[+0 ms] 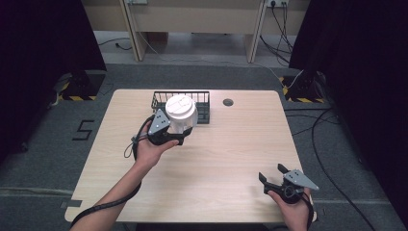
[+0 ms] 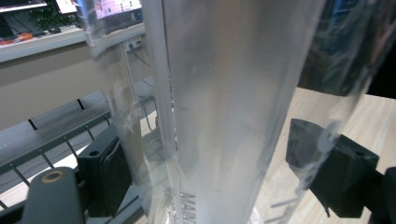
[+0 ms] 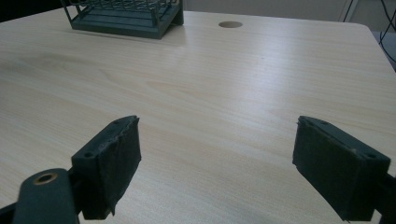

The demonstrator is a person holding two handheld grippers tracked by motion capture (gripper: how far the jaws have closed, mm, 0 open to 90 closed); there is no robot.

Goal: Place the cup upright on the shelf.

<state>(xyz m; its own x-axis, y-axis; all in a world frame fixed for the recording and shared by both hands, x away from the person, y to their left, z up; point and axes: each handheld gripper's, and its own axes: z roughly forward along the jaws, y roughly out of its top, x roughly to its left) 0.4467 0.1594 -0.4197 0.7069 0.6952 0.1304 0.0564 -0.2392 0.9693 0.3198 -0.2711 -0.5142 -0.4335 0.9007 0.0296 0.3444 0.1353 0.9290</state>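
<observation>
Translucent plastic cup [image 1: 181, 115] clamped in left tongs [image 1: 174, 129] beside wire basket [image 1: 204, 103], seemingly for loading; right tongs [image 1: 272, 174] wide open, empty.

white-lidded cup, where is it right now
In the high view the white-lidded cup sits in the left claw, left of table centre, just in front of the black wire basket.

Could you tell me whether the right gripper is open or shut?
Open: the right gripper has its jaws wide apart over bare table.

White-lidded clear cup [image 1: 181, 113], dark-green basket [image 1: 204, 107]
</observation>
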